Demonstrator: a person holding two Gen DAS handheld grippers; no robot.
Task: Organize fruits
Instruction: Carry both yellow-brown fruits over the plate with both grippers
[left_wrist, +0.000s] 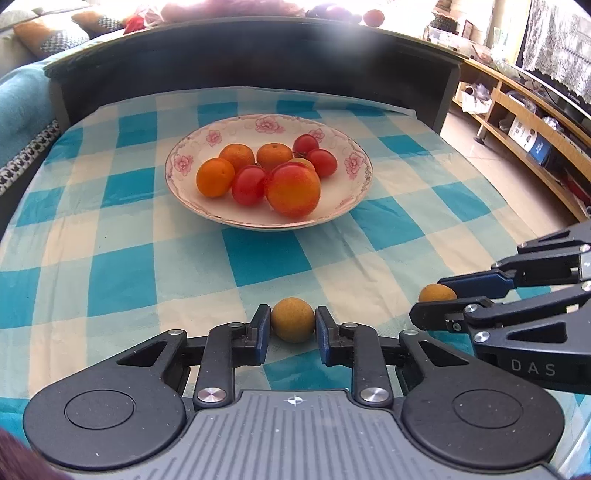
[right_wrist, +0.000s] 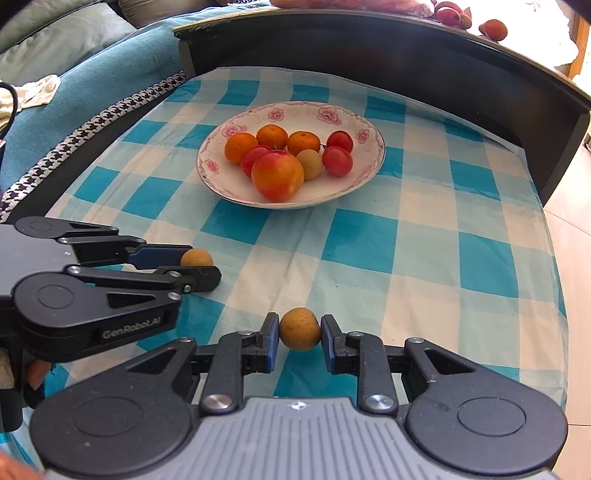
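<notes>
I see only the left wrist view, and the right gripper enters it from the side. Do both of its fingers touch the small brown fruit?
Observer: Yes. In the right wrist view both pads of the right gripper sit against the brown fruit.
Operator: The peach blocks my view. Is something behind it?
Observer: A pale fruit lies in the plate, touching the peach.
Operator: What is left of the table?
Observer: A white cloth lies on the sofa.
</notes>
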